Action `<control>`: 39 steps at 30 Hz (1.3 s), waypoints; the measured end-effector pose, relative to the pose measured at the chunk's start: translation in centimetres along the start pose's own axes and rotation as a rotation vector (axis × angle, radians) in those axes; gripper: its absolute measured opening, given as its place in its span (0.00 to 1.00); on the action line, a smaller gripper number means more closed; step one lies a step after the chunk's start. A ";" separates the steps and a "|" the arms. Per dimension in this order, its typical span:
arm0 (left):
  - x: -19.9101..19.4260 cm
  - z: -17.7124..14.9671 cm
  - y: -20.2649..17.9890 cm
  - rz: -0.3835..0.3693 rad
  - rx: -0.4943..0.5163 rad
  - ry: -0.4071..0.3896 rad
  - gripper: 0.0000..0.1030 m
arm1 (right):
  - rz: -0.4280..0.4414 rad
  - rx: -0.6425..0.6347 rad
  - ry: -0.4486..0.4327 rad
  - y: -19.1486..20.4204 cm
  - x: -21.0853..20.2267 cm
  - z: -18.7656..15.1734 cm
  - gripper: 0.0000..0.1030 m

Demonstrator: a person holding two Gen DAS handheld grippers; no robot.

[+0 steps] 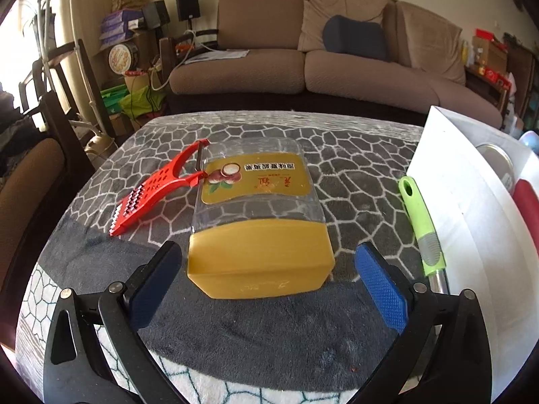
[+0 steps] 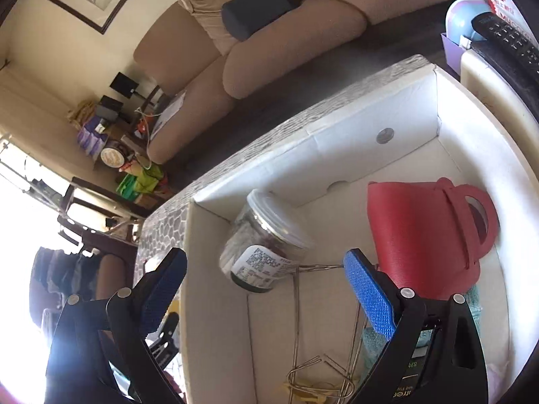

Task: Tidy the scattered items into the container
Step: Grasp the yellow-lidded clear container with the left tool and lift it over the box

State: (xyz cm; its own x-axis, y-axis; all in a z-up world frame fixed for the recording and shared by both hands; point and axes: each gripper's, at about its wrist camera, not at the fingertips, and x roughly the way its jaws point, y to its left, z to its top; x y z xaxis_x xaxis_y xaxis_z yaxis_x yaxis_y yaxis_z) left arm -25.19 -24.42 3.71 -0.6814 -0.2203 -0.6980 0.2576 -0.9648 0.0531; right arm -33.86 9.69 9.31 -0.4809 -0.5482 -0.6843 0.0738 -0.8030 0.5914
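Jaws of the left gripper (image 1: 267,289) stand wide apart, one blue pad on each side of a clear plastic jar (image 1: 259,198) with a yellow lid (image 1: 261,262), and neither pad touches it. That jar lies on its side on the surface (image 1: 353,168), which is covered by a grey cloth with a white cobble pattern, its lid end toward the camera and its gold label up. Just left of the jar lies a red slicer (image 1: 151,192), its forked end close against the jar's far corner. To the right, a green-handled tool (image 1: 421,222) lies along the outer wall of the white box (image 1: 471,208); something red and something round and metallic show over the wall, too little to name.

From the right wrist, the right gripper (image 2: 266,286) also has its jaws spread wide and nothing between them; it hangs over the near left part of the white box, the left pad outside the wall and the right pad above the inside. On the floor of the box lie a glass jar (image 2: 266,239) on its side with a white label, a red bag (image 2: 427,232) with round handles, bent wire pieces (image 2: 320,363) and a teal cloth (image 2: 370,343) partly hidden by the gripper.
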 end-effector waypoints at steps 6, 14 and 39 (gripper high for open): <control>3.7 1.3 -0.5 0.069 0.001 0.063 1.00 | 0.095 0.015 0.080 2.0 1.7 -1.7 0.94; 5.9 0.9 2.2 -0.064 -0.117 0.134 0.87 | 0.096 -0.091 0.145 4.1 3.1 -5.0 0.94; -21.5 -2.4 -1.6 -0.531 0.039 0.071 0.87 | 0.208 -0.083 0.007 6.9 -15.0 -12.8 0.94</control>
State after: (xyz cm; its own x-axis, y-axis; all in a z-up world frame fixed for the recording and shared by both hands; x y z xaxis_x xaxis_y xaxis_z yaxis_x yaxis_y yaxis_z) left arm -9.32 -17.82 16.93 -0.6624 0.3082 -0.6828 -0.1362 -0.9458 -0.2947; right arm -14.97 9.35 18.23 -0.4418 -0.7051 -0.5547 0.2421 -0.6891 0.6831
